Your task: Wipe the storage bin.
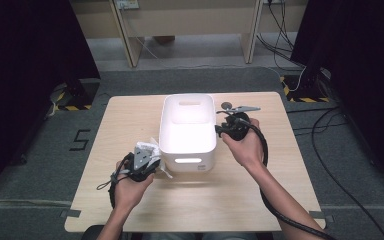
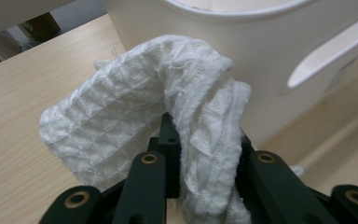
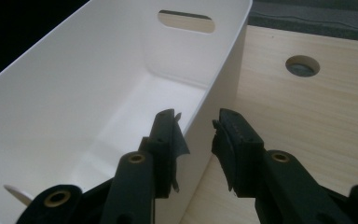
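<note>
High view: white plastic bin [image 1: 187, 131] at the middle of the table [image 1: 130, 200]; left tool [image 1: 141, 165] at its near-left corner, right tool [image 1: 234, 125] at its right rim.
Left gripper view: left tool clamped on white waffle-weave cloth [image 2: 121, 112], just beside the bin's outer wall.
Right gripper view: right tool [image 3: 198, 135] parted, straddling the bin's wall [image 3: 223, 65], pads off it.

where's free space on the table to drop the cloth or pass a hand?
Bare wood: the wide strip between the white bin and the table left edge, the near strip in front of the bin, the bin's inside. Crowded: bin's right wall, straddled by the right gripper; near-left corner, left gripper with cloth.
</note>
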Demonstrator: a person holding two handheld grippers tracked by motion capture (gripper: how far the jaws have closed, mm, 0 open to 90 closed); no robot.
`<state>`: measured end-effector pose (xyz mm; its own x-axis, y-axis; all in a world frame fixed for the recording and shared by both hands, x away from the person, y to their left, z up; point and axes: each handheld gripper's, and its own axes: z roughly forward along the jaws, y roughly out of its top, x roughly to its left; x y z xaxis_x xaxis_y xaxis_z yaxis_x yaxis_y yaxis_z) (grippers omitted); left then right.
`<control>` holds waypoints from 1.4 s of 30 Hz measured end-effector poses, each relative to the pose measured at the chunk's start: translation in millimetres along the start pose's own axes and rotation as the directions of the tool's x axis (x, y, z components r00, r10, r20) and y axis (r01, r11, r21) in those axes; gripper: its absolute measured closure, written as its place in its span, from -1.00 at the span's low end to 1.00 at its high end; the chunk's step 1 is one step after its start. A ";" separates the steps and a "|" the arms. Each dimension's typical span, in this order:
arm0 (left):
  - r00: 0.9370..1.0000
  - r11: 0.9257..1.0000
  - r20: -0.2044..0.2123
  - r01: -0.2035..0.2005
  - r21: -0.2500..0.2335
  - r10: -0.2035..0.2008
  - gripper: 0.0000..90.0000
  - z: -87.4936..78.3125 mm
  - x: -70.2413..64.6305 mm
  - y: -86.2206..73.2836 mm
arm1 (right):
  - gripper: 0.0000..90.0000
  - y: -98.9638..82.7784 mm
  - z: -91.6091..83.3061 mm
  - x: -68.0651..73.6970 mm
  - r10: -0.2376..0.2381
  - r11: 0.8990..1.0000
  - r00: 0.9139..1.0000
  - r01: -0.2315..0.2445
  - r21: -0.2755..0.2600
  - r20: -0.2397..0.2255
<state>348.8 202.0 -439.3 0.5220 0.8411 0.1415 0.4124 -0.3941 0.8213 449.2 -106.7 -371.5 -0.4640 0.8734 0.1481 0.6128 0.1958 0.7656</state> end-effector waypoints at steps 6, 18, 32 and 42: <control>0.999 0.999 0.034 -0.031 -0.017 0.031 0.66 -12.1 -15.3 1.3 | 0.49 -6.4 3.3 8.9 -0.009 1.000 1.000 0.009 0.010 -0.022; 0.997 0.998 0.058 -0.052 -0.025 0.053 0.66 -8.7 -22.7 12.7 | 0.50 -16.4 11.6 14.6 -0.042 0.998 0.999 0.042 0.039 -0.015; 0.997 0.998 0.052 -0.055 0.010 0.054 0.66 1.8 -21.6 10.5 | 0.53 -16.8 11.4 17.9 -0.074 0.996 0.997 0.074 0.041 0.001; 0.997 0.998 0.051 -0.058 0.033 0.057 0.66 10.1 -24.0 3.5 | 0.53 -17.1 12.3 18.4 -0.079 0.996 0.997 0.079 0.036 0.001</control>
<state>345.3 176.6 -445.4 0.5821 0.7973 0.1593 0.4057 -0.4547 0.7929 438.1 -88.5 -389.6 -0.5105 0.8555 0.0865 0.5970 0.2802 0.7517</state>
